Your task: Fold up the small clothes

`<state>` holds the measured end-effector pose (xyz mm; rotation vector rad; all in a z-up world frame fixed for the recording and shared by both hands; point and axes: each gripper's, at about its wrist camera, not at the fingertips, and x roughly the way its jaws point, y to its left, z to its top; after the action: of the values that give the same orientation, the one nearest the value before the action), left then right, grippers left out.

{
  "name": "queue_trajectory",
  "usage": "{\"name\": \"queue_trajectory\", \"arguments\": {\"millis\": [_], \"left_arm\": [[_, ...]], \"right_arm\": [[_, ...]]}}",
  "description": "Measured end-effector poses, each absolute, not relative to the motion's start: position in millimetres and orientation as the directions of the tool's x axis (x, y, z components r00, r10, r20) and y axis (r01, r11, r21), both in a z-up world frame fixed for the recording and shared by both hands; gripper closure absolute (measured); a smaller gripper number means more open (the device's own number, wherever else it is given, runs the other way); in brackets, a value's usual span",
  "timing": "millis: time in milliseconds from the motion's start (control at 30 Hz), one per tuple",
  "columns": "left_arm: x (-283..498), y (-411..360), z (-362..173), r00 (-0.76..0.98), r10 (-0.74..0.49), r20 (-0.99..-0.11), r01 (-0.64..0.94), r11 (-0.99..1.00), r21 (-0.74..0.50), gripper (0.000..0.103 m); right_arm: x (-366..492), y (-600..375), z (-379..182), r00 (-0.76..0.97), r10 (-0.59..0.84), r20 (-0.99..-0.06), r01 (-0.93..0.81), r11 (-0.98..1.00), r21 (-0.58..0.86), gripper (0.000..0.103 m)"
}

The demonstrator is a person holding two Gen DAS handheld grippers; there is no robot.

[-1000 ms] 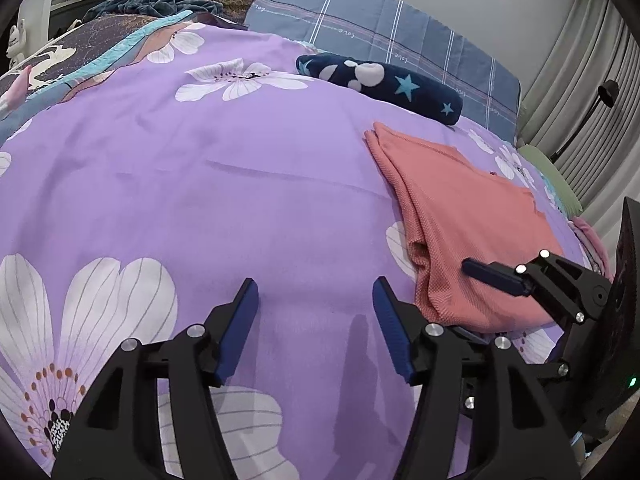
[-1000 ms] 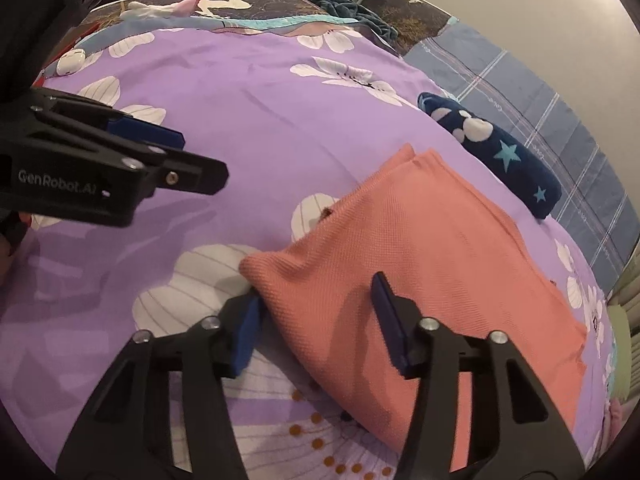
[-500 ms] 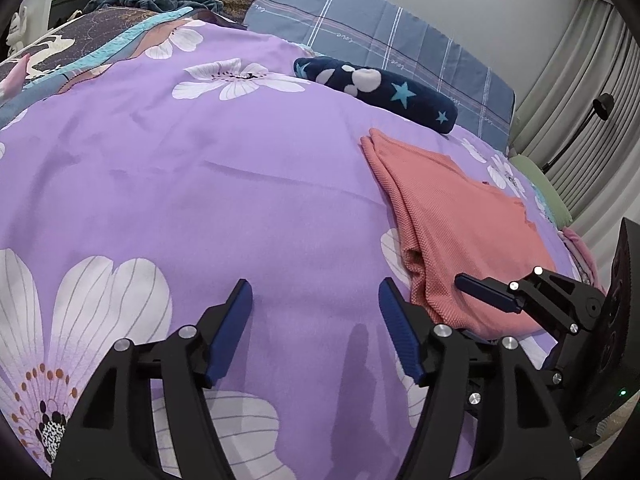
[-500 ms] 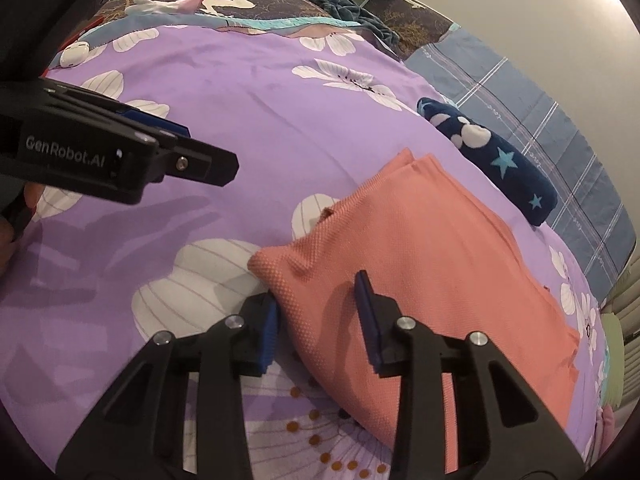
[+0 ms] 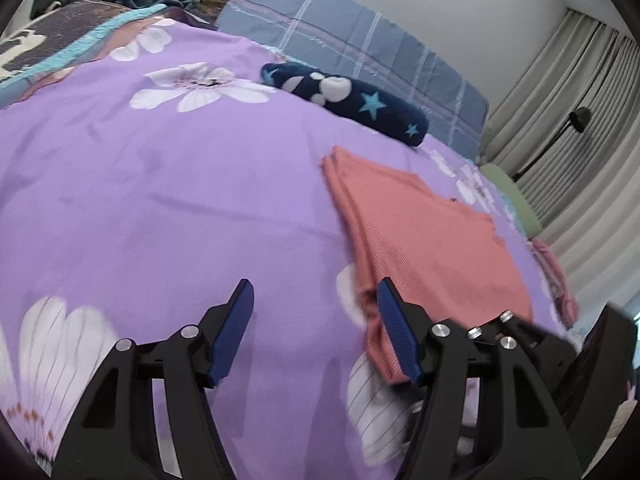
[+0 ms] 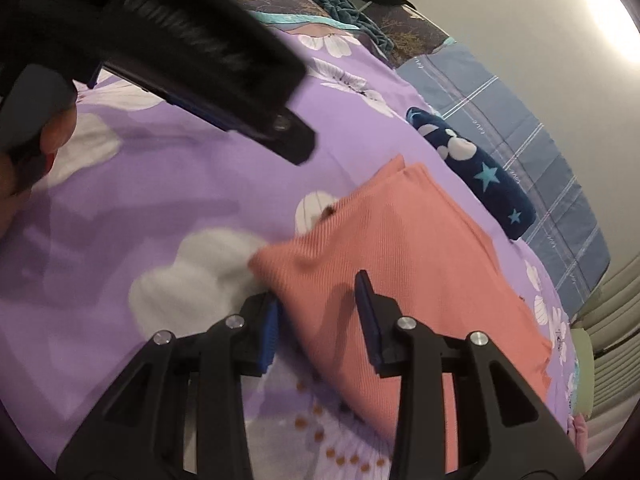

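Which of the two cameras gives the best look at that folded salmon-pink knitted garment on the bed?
The right wrist view: the folded salmon-pink knitted garment fills its centre, ribbed weave and near corner clear. The left wrist view shows it off to the right, blurred, its near edge partly hidden behind gripper parts.

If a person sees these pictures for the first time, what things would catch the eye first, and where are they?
First comes the purple bedspread with large white flowers, which fills both views. On it, toward the right, lies a folded salmon-pink garment, with its near corner between the blue pads of the right hand-held gripper. Behind it, near the blue checked pillow, lies a rolled navy cloth with stars.
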<state>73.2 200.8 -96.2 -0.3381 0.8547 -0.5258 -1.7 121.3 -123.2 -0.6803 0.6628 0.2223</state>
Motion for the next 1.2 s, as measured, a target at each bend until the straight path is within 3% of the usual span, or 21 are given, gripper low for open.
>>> {"name": "queue_trajectory", "arguments": {"millis": [200,400,567,700,733,833,933,1033,1200], "left_arm": [[120.4,168.9,-93.7,0.365,-0.722,-0.588,0.420,0.691,-0.588,0.041],[164.5,113.7,-106.2,0.261,-0.701,-0.664,0.463,0.694,-0.551,0.041],[182.9,97.9,-115.4,0.242,-0.729,-0.640,0.453,0.668,-0.590,0.041],[184.2,94.6,-113.9,0.232,-0.718,-0.656,0.513,0.663,-0.544,0.041],[183.4,94.7,-114.2,0.226,-0.717,-0.660,0.533,0.658,-0.533,0.039],[183.9,93.4,-114.3,0.151,-0.773,-0.616,0.593,0.570,-0.569,0.012],[185.9,87.2,-112.9,0.149,-0.773,-0.617,0.563,0.579,-0.589,0.001],[183.7,73.7,-111.8,0.172,-0.732,-0.659,0.566,0.621,-0.542,0.001],[193.5,68.9,-111.6,0.148,-0.748,-0.647,0.553,0.605,-0.573,0.001]], "right_arm": [[-3.8,122.6,-124.5,0.790,-0.029,-0.613,-0.388,0.750,-0.535,0.070],[-6.0,115.0,-122.8,0.775,-0.021,-0.631,-0.381,0.782,-0.494,0.070],[-6.1,113.7,-123.9,0.769,-0.015,-0.639,-0.381,0.792,-0.477,0.068],[-5.7,111.0,-124.7,0.772,-0.011,-0.635,-0.379,0.794,-0.475,0.068],[-6.6,110.1,-125.2,0.772,-0.008,-0.636,-0.380,0.796,-0.471,0.068],[-5.7,108.1,-125.3,0.771,-0.004,-0.637,-0.380,0.800,-0.464,0.068],[-5.9,107.4,-125.3,0.772,-0.004,-0.635,-0.379,0.799,-0.466,0.068],[-4.7,106.0,-124.9,0.772,-0.003,-0.636,-0.380,0.799,-0.466,0.068],[-5.8,112.3,-123.5,0.776,-0.017,-0.631,-0.374,0.793,-0.481,0.068]]}}
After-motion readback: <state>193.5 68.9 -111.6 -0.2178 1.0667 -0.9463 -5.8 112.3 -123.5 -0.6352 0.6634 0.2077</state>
